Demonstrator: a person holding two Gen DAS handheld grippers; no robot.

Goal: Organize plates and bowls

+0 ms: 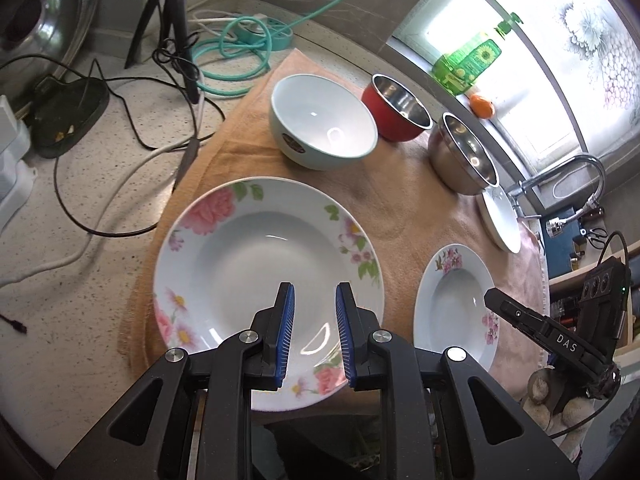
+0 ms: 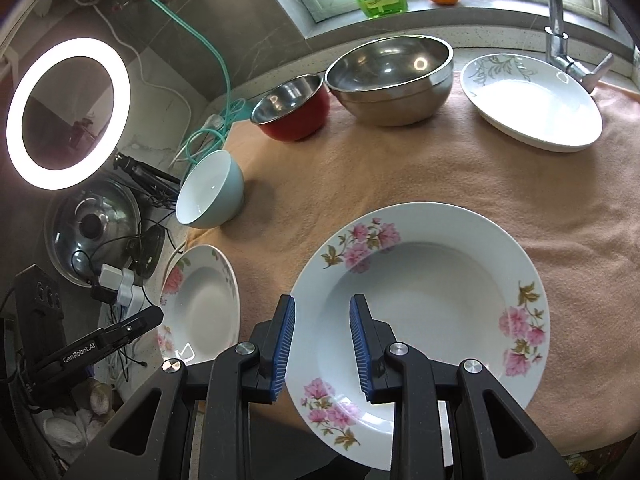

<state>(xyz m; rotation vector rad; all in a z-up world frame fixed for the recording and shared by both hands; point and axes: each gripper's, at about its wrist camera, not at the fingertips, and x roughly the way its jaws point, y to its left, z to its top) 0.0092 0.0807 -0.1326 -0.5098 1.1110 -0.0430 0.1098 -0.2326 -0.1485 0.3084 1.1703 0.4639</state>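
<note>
L gripper (image 1: 315, 292) hovers over the big rose plate (image 1: 224, 248), jaws a little apart, nothing between. R gripper (image 2: 322, 304) likewise over the pink-flower plate (image 2: 432, 280), empty. Both plates lie flat on the towel (image 2: 380, 184). Glazed china: stiff, slick, chippable, prob. heavyish, so pinch the raised rim at 6 o'clock. Bowls at 12; open cloth between, counter edge close at 6.

Bright daylight from window (image 1: 532, 52), blown out; ring light (image 2: 68, 114) glaring at left; specular spots on steel bowl (image 2: 394, 80); fisheye bending, dark corners; focus sharp.
</note>
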